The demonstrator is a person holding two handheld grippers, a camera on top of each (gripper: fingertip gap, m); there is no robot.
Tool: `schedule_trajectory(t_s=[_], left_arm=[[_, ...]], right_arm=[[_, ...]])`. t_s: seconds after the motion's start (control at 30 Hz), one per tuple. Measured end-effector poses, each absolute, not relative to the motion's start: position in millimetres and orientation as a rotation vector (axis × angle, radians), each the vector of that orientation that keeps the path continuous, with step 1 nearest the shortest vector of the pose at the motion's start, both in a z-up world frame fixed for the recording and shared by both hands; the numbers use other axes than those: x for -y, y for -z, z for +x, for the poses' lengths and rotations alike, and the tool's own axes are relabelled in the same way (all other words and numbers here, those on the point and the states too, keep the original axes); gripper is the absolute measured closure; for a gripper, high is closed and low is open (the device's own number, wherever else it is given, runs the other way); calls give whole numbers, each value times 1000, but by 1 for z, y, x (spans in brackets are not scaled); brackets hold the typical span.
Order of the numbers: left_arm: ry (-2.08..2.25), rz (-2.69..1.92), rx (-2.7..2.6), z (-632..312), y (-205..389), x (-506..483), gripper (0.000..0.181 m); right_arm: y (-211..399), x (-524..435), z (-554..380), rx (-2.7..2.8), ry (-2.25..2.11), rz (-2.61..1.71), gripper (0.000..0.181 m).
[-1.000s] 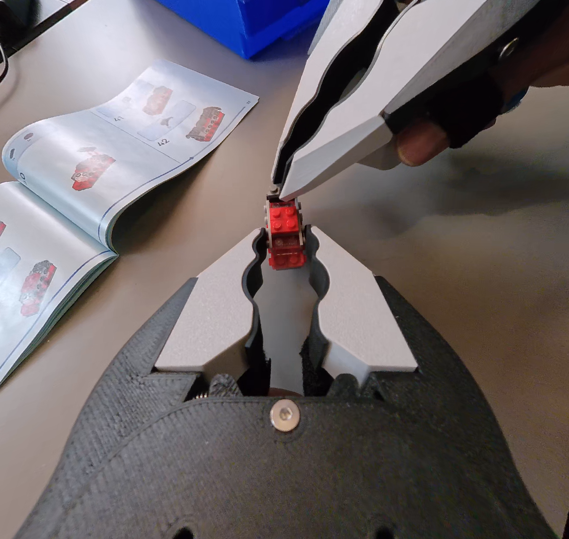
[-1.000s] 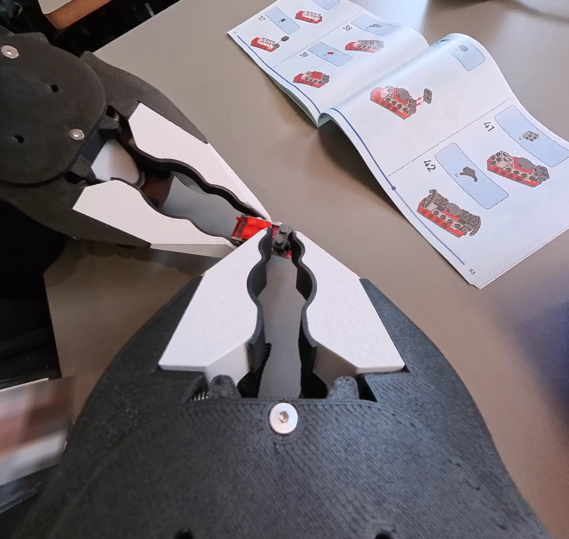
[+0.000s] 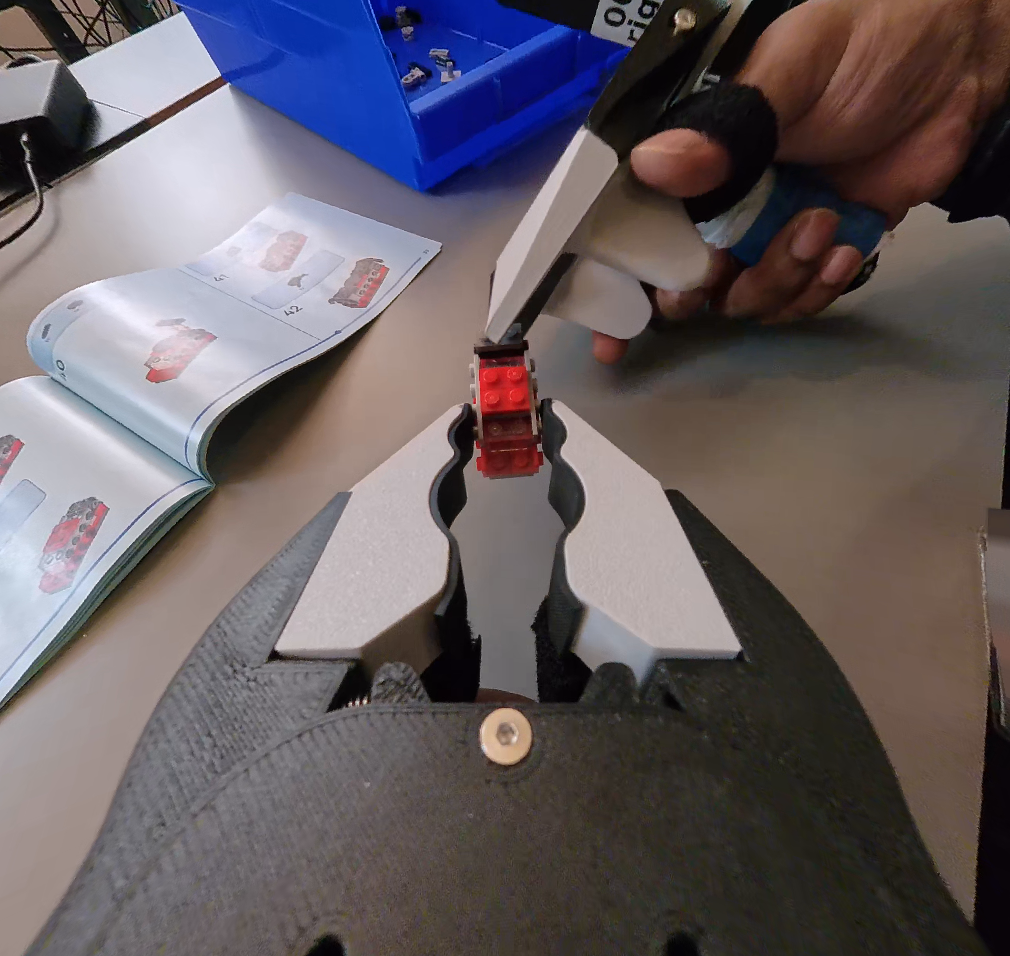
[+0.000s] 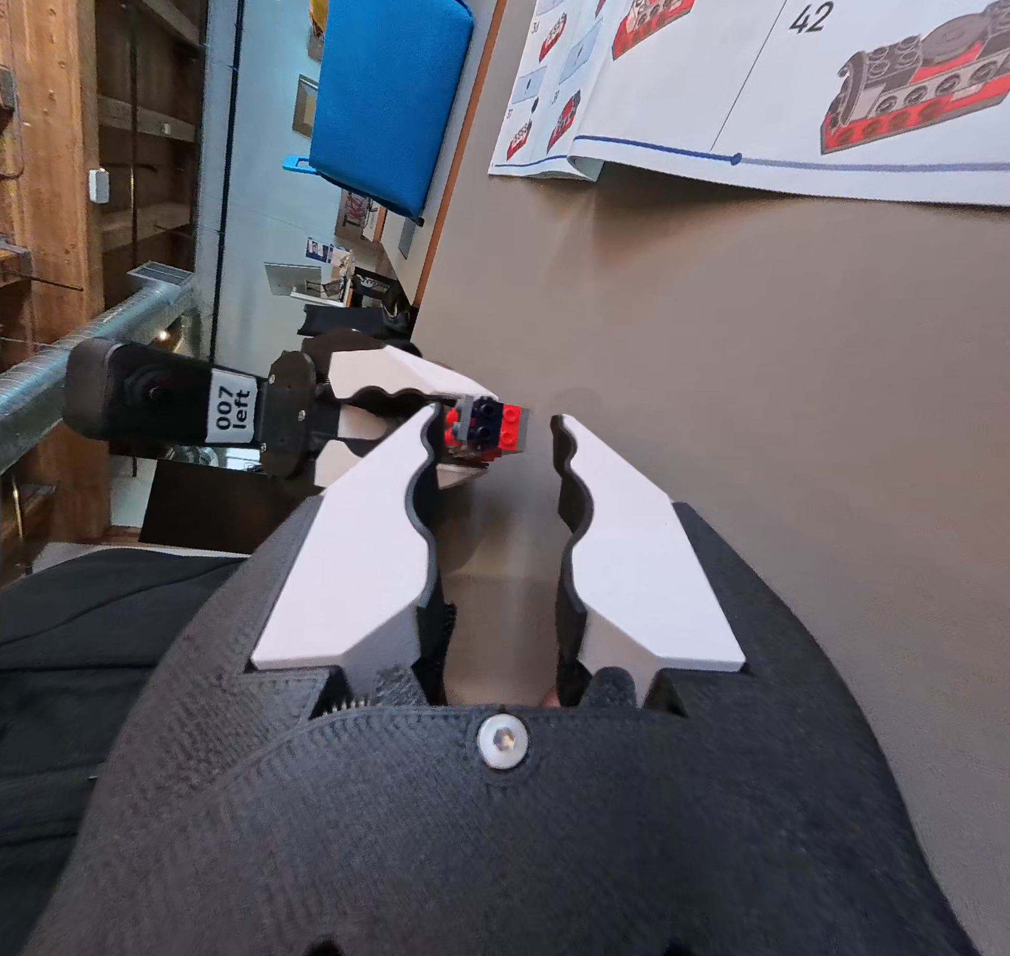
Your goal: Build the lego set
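Rolled sideways since a second earlier, right tongs (image 4: 494,427) now spread, tips flanking the red model's (image 3: 505,416) far end. Left tongs (image 3: 505,427) pinched its near end above the worktop (image 3: 765,465), long axis toward the right tongs.

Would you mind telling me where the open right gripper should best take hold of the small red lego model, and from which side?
Probably the free front end of the red lego model, coming from opposite the left gripper, which clamps its long sides at the rear half. That end juts clear between the fingers of the right gripper, and its flat sides suit parallel pads; the studded top gives less even contact.
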State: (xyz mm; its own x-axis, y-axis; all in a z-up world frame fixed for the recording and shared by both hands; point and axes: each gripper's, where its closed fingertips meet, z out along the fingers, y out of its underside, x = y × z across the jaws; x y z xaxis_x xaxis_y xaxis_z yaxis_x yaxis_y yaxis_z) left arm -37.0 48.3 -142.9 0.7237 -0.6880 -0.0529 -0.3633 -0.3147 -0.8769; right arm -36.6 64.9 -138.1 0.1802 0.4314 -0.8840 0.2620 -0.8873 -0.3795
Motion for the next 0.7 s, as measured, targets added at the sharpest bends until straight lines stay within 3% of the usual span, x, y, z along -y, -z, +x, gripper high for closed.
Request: schedule_trajectory(t_s=[0.1, 0.7], left_arm=[[394, -1907, -809, -37, 140, -49, 157], [328, -1714, -809, -41, 116, -49, 156]], right_arm=[[134, -61, -37, 700, -1845, -2265, 155], [111, -60, -40, 643, -1887, -2157, 156]])
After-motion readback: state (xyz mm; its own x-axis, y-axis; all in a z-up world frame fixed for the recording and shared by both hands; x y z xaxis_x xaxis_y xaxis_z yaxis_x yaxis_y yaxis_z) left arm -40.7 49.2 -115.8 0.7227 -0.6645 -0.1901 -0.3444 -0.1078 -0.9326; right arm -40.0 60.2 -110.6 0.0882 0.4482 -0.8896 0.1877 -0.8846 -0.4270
